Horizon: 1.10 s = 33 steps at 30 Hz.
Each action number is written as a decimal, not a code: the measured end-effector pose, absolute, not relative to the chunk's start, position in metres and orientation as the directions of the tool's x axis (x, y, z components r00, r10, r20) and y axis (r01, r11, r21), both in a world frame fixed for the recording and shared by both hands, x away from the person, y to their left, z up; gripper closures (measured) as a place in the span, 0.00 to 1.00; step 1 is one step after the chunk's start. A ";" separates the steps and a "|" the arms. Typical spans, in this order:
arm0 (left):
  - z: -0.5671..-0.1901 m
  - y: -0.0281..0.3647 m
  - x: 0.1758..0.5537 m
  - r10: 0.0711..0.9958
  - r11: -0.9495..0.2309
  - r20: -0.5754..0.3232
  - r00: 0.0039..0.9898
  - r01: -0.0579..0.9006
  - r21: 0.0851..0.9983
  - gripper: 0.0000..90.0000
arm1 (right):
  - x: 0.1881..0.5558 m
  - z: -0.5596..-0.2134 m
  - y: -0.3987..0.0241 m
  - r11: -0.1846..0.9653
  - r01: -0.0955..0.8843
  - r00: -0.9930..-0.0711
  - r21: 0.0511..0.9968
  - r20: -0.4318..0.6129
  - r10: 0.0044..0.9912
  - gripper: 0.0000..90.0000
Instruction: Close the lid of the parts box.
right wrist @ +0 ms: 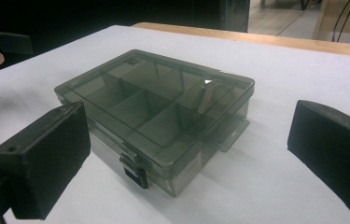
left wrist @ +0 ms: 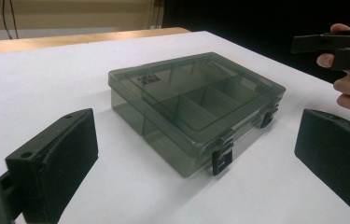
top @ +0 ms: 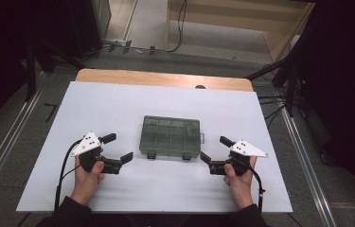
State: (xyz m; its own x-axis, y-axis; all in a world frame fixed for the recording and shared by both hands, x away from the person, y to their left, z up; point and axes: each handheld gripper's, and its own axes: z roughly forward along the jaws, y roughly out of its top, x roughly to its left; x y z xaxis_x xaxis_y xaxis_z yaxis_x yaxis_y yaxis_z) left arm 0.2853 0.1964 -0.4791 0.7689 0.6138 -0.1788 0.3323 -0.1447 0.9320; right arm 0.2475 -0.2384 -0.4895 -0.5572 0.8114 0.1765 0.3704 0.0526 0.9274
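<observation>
A smoky grey, see-through compartment box lies with its lid down in the middle of the white table, two black latches on its near side. My left gripper hovers to the box's left, jaws wide apart with nothing between them. On the box's right, my right gripper is likewise open and empty. From the left gripper view the box lies just ahead between the jaws' line, and the other hand's gripper shows at top right. The right gripper view has the box close ahead, its dividers visible through the lid.
The white table top sits on a wooden desk whose far edge shows. Dark stands and cables line the floor left and right. A small hanging tab juts from the box's side.
</observation>
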 end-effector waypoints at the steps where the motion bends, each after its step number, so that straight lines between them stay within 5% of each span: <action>1: -0.479 0.199 0.284 0.616 -0.146 -0.177 0.768 0.332 0.932 0.00 | 0.246 -0.489 -0.240 0.054 0.371 -0.556 0.927 0.175 0.812 0.00; 33: -0.476 0.260 0.257 0.668 -0.169 -0.124 0.734 0.311 0.935 0.00 | 0.226 -0.493 -0.285 0.066 0.351 -0.504 0.934 0.129 0.854 0.00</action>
State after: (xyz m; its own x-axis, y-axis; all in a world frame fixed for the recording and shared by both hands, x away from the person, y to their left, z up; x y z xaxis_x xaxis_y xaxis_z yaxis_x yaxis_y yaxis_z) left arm 0.2570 0.2598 -0.4762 0.7338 0.6680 -0.1236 0.3110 -0.1685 0.9354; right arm 0.2255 -0.2845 -0.4930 -0.5038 0.8541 0.1289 0.3510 0.0661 0.9340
